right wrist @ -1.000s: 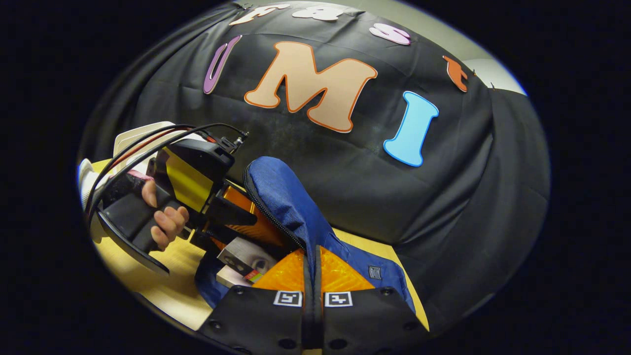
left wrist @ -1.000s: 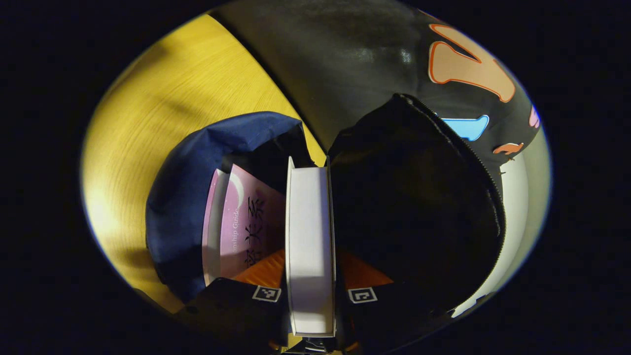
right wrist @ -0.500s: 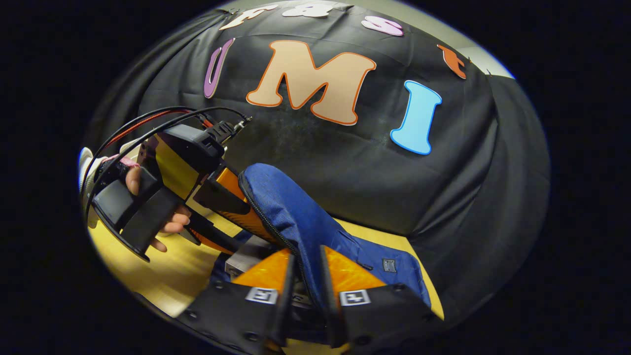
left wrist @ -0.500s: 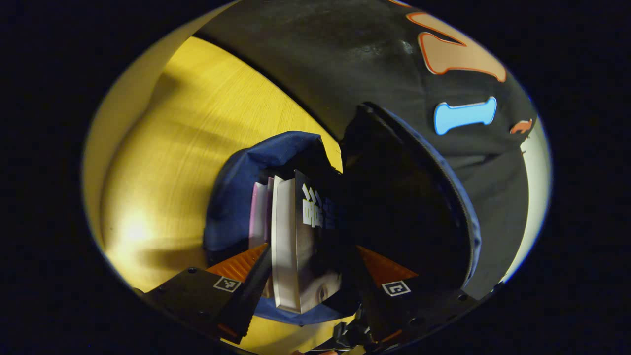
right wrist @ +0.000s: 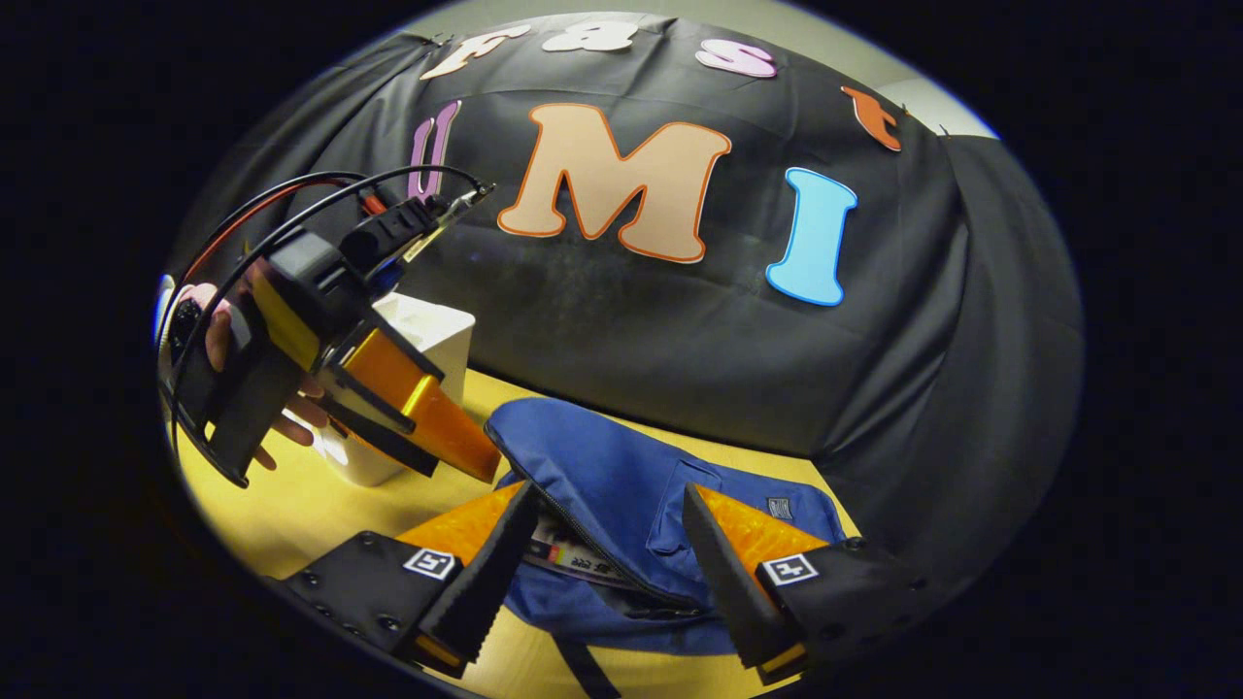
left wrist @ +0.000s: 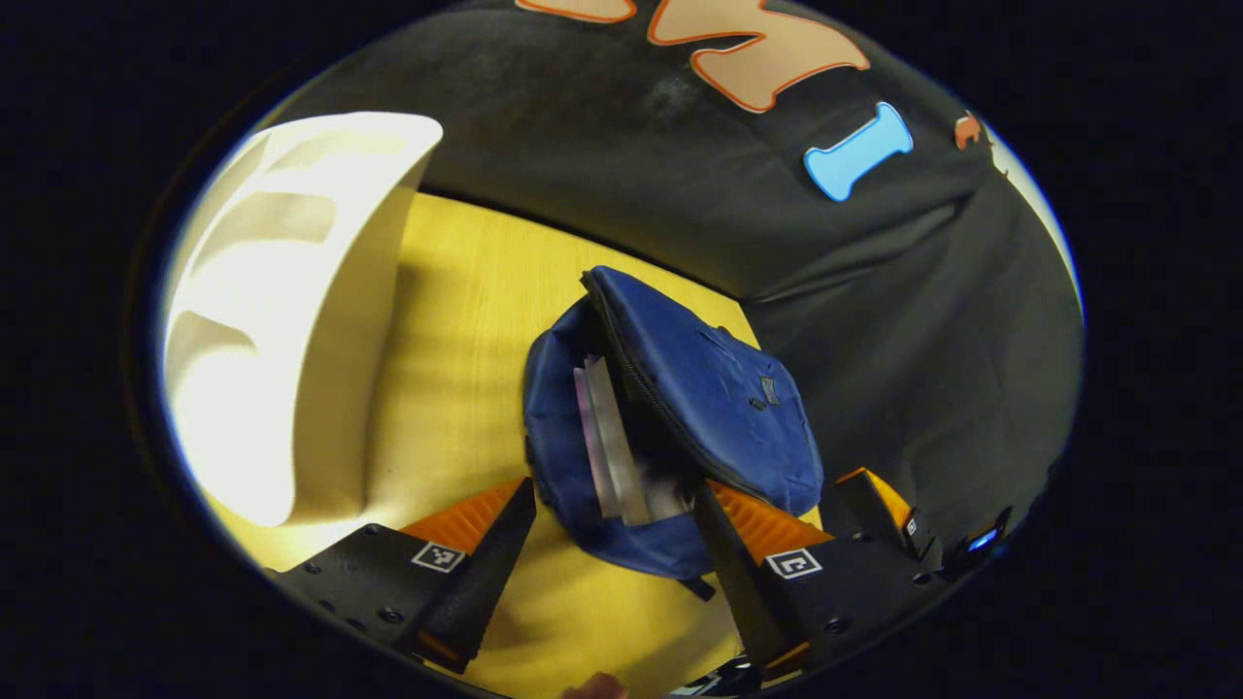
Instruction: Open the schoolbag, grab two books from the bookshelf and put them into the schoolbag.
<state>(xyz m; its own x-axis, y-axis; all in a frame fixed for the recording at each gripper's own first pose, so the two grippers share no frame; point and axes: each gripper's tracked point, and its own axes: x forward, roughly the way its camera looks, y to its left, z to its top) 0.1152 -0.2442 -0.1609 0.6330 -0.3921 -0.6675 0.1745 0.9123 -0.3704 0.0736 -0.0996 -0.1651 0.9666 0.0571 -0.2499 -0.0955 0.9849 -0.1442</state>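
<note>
1. The schoolbag lies on the table.
2. Two books sit inside the schoolbag.
3. The bookshelf stands left of the schoolbag, apart from it.

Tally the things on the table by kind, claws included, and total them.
Schoolbag: 1
Books in the schoolbag: 2, one pale-edged, one with a printed cover
White bookshelf: 1
Claws: 2, left claw, right claw
Total: 6

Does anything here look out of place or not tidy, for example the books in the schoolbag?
Mostly tidy. The schoolbag lies on the table with its zip open, and the books stick out of the opening, not fully inside. Both hand-held grippers, left and right, are open and hold nothing. No spill or damage shows.
</note>
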